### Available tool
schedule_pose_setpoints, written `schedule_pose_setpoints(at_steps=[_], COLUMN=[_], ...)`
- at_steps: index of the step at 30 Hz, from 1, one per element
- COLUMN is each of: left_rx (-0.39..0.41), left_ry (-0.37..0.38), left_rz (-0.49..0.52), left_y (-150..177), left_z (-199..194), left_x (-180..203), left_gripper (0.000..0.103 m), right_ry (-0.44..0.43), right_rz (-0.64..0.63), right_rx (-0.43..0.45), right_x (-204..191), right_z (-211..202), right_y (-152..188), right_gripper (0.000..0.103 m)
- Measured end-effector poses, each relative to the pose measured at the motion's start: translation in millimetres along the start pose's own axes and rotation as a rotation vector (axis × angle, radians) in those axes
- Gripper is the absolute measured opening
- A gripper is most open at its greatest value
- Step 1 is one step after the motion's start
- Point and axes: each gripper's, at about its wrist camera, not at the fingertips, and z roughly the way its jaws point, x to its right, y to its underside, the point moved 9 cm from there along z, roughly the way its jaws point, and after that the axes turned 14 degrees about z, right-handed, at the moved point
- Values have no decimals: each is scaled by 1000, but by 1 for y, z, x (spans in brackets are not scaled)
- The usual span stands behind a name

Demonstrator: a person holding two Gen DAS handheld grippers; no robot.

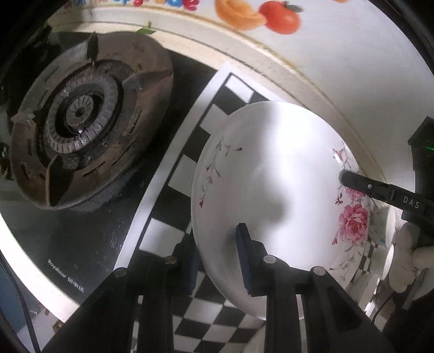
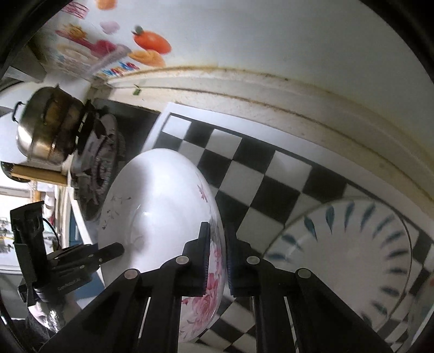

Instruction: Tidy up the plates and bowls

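Note:
A white rose-patterned plate [image 1: 271, 176] hangs tilted over a black-and-white checkered mat [image 1: 187, 173]. My left gripper [image 1: 217, 240] is shut on the plate's near rim, with one blue pad on top and the other underneath. My right gripper [image 1: 344, 177] bites the opposite rim by the pink roses. In the right wrist view the same plate [image 2: 157, 206] stands edge-on, with my right gripper [image 2: 217, 226] shut on its rose-printed rim. My left gripper [image 2: 116, 249] holds the far side. A second plate with blue leaf marks [image 2: 352, 244] lies on the mat [image 2: 257, 168] at the right.
A gas burner [image 1: 81, 116] sits left of the mat on a black hob. A steel pot [image 2: 46, 130] stands on another burner farther left. The wall with fruit stickers [image 1: 279, 16] runs close behind the counter's raised edge. A gloved hand [image 1: 407, 258] holds the right gripper.

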Motion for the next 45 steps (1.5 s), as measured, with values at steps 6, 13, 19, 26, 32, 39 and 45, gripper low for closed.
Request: schedule_pose_setpoints(at_steps=[6, 13, 19, 26, 32, 39, 45], left_rx=[25, 34, 17, -39, -98, -156, -188], left_ry=[10, 40, 62, 73, 64, 47, 38], left_rz=[80, 173, 253, 318, 346, 359, 377], left_y=[21, 47, 82, 115, 140, 158, 167], left_z=[-30, -61, -70, -50, -24, 4, 17], left_x=[22, 43, 74, 96, 104, 105, 110], left_gripper=[23, 23, 23, 23, 23, 23, 23], right_ry=[-27, -45, -50, -63, -59, -47, -34], right_rz=[25, 67, 115, 207, 287, 336, 359], right_rx=[63, 140, 197, 225, 197, 151, 125], right_x=[3, 21, 47, 89, 124, 149, 163], right_z=[-47, -98, -124, -122, -95, -64, -52], right_y=[40, 104, 162, 227, 270, 298, 308], right_gripper=[13, 12, 12, 12, 13, 13, 12])
